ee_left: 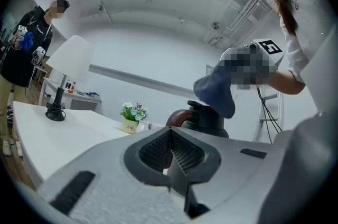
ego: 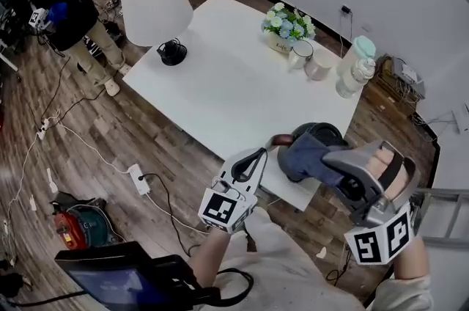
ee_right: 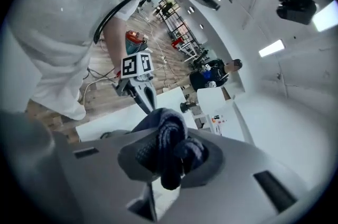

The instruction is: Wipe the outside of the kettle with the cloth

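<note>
1. Head view: the left tongs (ego: 264, 150) and right tongs (ego: 327, 158) are at the kettle (ego: 322, 132) on the surface's (ego: 220, 75) near edge. The cloth (ego: 300, 155) lies against the kettle.
2. Left gripper view: the tongs are pressed together and empty, with the kettle just beyond.
3. Right gripper view: the tongs are pinching the bunched cloth.

Probably a recording lab dressed as a home: a white desk (ego: 242, 89) carries a lamp (ego: 155, 5), flowers (ego: 288, 23) and 2 mugs (ego: 301, 53); left of the desk, cables (ego: 94, 148) and a power strip (ego: 138, 179) cross the wood floor (ego: 146, 130).

White table (ego: 234, 82) with lamp (ego: 155, 7), flowers (ego: 288, 26), mugs (ego: 312, 61), jars (ego: 356, 67), kettle (ego: 327, 132)
</note>
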Tool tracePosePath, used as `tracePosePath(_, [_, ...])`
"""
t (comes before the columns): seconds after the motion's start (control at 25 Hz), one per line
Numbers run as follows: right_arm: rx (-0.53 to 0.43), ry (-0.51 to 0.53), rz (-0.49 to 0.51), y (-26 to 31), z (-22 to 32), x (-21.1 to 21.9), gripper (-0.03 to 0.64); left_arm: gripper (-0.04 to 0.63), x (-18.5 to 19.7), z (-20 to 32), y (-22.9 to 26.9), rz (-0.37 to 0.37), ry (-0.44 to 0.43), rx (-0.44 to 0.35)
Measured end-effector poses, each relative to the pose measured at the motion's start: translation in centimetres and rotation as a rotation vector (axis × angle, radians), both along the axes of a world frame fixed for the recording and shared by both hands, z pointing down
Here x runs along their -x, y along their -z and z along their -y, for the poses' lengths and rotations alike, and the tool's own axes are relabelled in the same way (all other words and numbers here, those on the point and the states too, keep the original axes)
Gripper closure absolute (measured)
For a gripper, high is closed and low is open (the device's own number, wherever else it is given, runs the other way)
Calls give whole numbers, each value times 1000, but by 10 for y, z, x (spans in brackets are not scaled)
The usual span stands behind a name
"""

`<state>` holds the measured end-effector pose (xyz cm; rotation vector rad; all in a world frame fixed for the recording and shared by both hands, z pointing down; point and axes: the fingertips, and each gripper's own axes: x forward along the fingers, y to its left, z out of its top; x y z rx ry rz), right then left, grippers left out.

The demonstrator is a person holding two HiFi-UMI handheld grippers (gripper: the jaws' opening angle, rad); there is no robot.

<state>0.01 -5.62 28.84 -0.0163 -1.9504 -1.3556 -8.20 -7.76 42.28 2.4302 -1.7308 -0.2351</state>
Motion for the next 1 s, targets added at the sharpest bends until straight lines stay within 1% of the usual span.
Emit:
tracePosePath(0.12, [-177,33,-123,-39,-7,8,555,586,2,4,0,10,-1,-8])
tracePosePath(0.16, [-222,51,-161,-53,-10,11,555,586,3,4,-2,8,3,-6])
tracePosePath(0.24, [-251,78,-216,-79,-16,18,555,586,4,2,-7,1,10,0])
tracePosePath(0.32, [-242,83,-255,-103,-19,21,555,586,3,0,-12,0,8,4])
tracePosePath(0.48, [-210,79,-293,-141,-26,28,555,587,1,-6,-23,1,7,19])
tracePosePath(0.64, [-207,60,-331,-180,-33,33,555,586,2,-17,-29,-51,25,42])
tracePosePath(0.72, [-193,56,-340,-195,-39,33,555,586,6,-22,-34,-55,29,47])
tracePosePath(0.8, [-171,73,-331,-202,-50,33,555,586,8,-27,-41,-41,26,56])
tracePosePath(0.92, [-107,105,-284,-200,-72,29,555,586,10,-34,-47,-21,23,63])
tracePosePath(0.96, [-71,97,-258,-196,-78,25,555,586,10,-35,-47,-12,21,60])
tracePosePath(1.0, [-8,70,-222,-189,-81,20,555,586,10,-37,-45,-3,18,55])
